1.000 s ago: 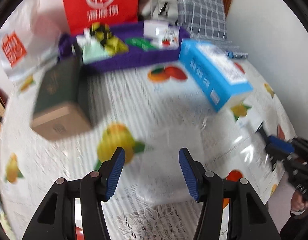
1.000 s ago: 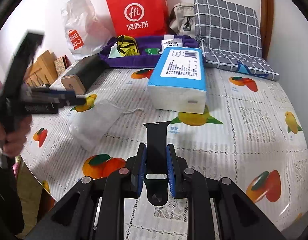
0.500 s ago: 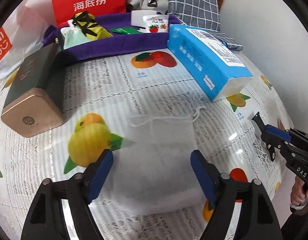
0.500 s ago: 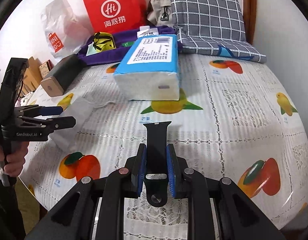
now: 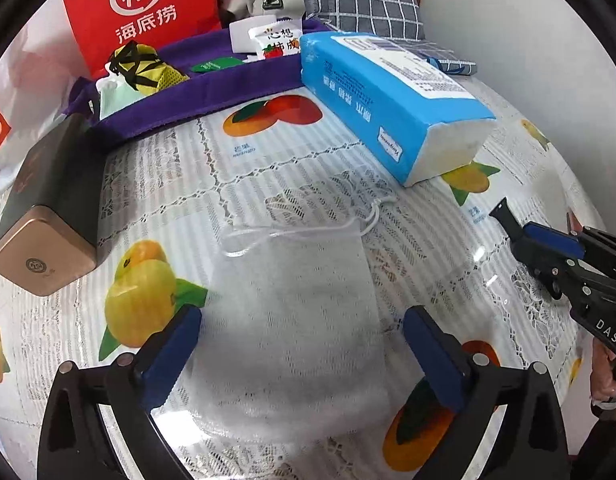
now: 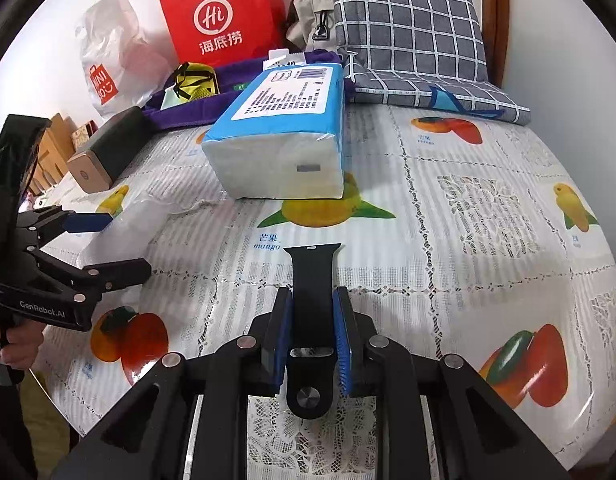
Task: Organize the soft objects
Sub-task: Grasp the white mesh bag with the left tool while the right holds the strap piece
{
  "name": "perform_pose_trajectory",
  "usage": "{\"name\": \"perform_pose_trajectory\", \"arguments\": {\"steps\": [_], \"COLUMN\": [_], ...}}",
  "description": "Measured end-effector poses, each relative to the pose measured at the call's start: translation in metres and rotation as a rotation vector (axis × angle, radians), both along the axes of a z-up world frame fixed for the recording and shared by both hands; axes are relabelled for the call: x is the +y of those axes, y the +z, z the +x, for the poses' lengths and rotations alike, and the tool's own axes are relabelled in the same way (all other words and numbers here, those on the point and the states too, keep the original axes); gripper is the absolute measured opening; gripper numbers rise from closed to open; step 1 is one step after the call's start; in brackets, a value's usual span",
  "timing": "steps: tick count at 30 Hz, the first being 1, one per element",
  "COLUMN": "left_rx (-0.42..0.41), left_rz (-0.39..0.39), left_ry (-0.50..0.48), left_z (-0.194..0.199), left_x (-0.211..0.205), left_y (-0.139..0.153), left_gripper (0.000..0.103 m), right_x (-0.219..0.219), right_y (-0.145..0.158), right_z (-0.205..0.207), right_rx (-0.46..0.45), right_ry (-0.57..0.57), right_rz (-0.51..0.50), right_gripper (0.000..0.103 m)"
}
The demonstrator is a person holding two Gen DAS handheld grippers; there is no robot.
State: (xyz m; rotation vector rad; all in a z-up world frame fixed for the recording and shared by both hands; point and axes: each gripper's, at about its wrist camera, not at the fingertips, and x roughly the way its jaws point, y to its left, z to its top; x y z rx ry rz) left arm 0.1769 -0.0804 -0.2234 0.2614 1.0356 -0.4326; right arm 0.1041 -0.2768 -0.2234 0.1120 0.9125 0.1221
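Pouch (image 5: 295, 320) before tissue pack (image 5: 388, 96); tray (image 5: 211, 88) behind.

White mesh drawstring pouch (image 5: 295, 312) lies flat; black watch strap (image 6: 312, 292) clamped.

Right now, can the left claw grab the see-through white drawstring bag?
Probably yes. The left claw hangs right over the white drawstring bag lying flat on the tablecloth, its jaws opening wide on either side, pads not touching it. Nothing lies on the bag or blocks the way.

Left gripper (image 5: 301, 354) jaws opening wide; right gripper (image 6: 311, 338) jaws clamped
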Motion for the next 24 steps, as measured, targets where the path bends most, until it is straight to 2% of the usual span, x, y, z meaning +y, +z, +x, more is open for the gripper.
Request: {"name": "perform_pose_trajectory", "arguments": {"steps": [2,5,8,10,12,13,15,16,18,20,23,24], "left_rx": [-0.011,-0.01,-0.012,-0.018,-0.02,-0.021,-0.02,-0.02,-0.019,-0.016,-0.006,0.0], "left_rz": [0.001,0.001,-0.001,-0.007,-0.011,-0.012,-0.014,-0.015,-0.016,-0.015,-0.021,-0.026], "left_ry": [0.002,0.006,0.016,0.019,0.018,0.013,0.007,0.005,0.0,-0.007,-0.003,0.0], "left_z": [0.0,0.0,0.0,-0.001,-0.002,-0.003,-0.005,-0.006,-0.008,-0.01,-0.011,-0.011], "left_x": [-0.001,0.0,0.001,0.001,0.001,0.001,0.0,-0.001,-0.002,-0.003,-0.001,0.001], "left_y": [-0.001,0.0,0.001,0.003,0.005,0.007,0.008,0.009,0.011,0.012,0.013,0.014], "left_gripper": [0.102,0.101,0.097,0.088,0.075,0.071,0.057,0.053,0.036,0.028,0.017,0.015], "right_x": [-0.004,-0.008,-0.005,-0.002,-0.001,0.0,0.002,0.004,0.01,0.015,0.013,0.011], "right_y": [0.0,-0.001,0.0,0.0,0.0,0.0,0.0,-0.001,-0.001,0.0,0.0,0.001], "right_z": [0.001,0.001,0.002,0.001,0.001,0.0,0.0,0.0,-0.001,-0.001,0.0,0.0], "right_rx": [0.001,0.001,-0.003,-0.004,-0.006,-0.007,-0.011,-0.013,-0.013,-0.012,-0.004,0.008], "right_ry": [-0.002,0.015,0.032,0.035,0.034,0.033,0.033,0.036,0.04,0.023,0.001,-0.004], "right_rz": [0.035,0.101,0.101,0.084,0.073,0.069,0.051,0.027,-0.028,-0.084,-0.102,-0.091], "right_gripper": [0.024,0.034,0.039,0.04,0.04,0.04,0.04,0.039,0.037,0.031,0.021,0.021]}}
